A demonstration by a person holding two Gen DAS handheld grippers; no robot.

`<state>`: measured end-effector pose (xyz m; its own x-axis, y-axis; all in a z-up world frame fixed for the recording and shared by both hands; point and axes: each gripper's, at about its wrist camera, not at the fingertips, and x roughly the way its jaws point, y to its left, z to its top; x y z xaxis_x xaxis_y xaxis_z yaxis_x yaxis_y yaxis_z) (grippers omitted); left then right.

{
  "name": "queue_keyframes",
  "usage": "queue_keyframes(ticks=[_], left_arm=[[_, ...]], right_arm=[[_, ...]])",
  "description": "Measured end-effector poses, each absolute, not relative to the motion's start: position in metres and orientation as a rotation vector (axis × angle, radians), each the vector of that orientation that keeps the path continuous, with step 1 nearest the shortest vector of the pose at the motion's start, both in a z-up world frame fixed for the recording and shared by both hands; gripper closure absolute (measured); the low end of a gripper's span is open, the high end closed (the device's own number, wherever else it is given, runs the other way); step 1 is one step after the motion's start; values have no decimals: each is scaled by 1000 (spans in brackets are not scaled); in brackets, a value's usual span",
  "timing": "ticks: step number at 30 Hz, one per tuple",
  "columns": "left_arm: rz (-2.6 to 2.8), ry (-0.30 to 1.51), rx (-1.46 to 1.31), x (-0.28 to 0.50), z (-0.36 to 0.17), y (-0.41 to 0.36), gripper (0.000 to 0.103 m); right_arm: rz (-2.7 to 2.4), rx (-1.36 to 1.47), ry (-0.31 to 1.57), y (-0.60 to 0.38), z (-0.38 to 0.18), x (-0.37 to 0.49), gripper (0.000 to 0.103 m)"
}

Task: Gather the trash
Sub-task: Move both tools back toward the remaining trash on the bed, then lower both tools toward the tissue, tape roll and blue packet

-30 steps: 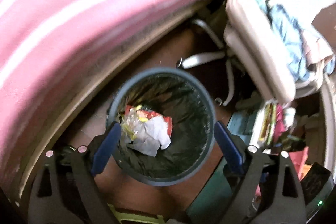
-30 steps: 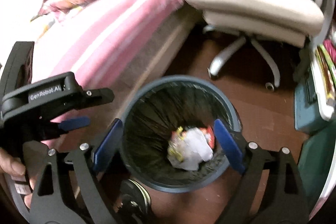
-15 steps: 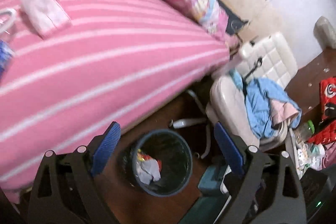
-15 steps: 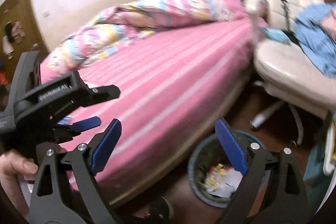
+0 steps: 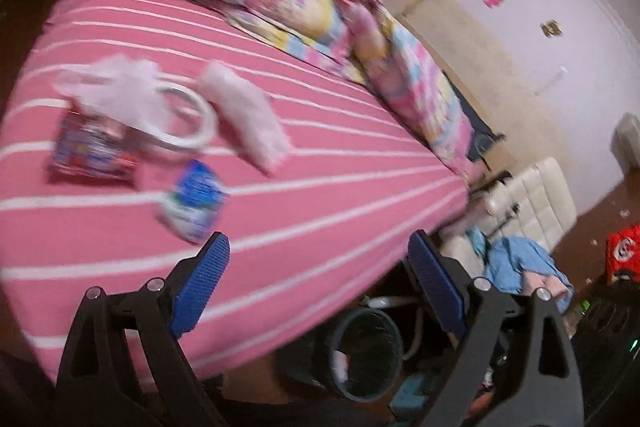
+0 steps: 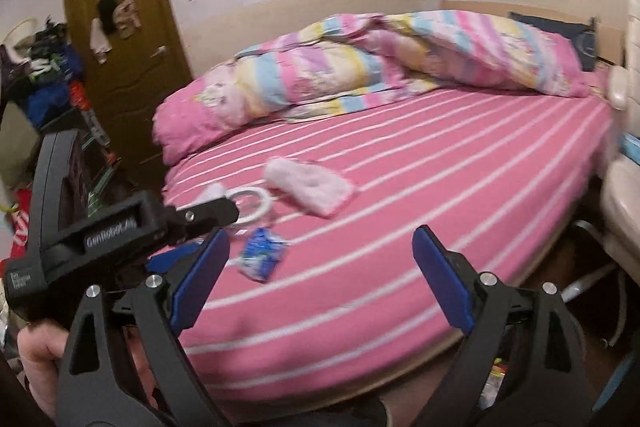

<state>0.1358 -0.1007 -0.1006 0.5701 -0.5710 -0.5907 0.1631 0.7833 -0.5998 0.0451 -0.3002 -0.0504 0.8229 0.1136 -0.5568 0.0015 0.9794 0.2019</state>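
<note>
Several pieces of trash lie on the pink striped bed (image 5: 320, 195): a blue-and-white wrapper (image 5: 194, 201) (image 6: 262, 254), a red-and-blue packet (image 5: 90, 149), a white plastic bag (image 5: 116, 91), a white ring (image 5: 182, 117) (image 6: 250, 203) and a pale pink tissue pack (image 5: 246, 115) (image 6: 310, 185). The grey bin (image 5: 366, 353) with trash inside stands on the floor by the bed. My left gripper (image 5: 318, 285) is open and empty above the bed edge, and shows at the left of the right wrist view (image 6: 176, 239). My right gripper (image 6: 320, 279) is open and empty.
A rolled pastel quilt (image 6: 380, 63) lies along the bed's far side. A white office chair (image 5: 528, 203) with blue clothes stands right of the bed, above the bin. A brown door (image 6: 120, 27) and cluttered shelves are at the far left.
Both grippers have risen from over the bin and turned toward the bed top. The bin has dropped low in the left view and left the right view. The trash on the bed has come into sight.
</note>
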Motion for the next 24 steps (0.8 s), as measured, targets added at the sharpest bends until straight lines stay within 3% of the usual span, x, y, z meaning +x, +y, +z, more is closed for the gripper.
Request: queue_keyframes(ticks=[11,24], left_arm=[[-196,869,-539,164,-147,37,15],[-129,944,-549,214,-200,78,15]], right_arm=[[203,125,672,-201,-87,124,11],[287,29,720,-148,-137,218,11]])
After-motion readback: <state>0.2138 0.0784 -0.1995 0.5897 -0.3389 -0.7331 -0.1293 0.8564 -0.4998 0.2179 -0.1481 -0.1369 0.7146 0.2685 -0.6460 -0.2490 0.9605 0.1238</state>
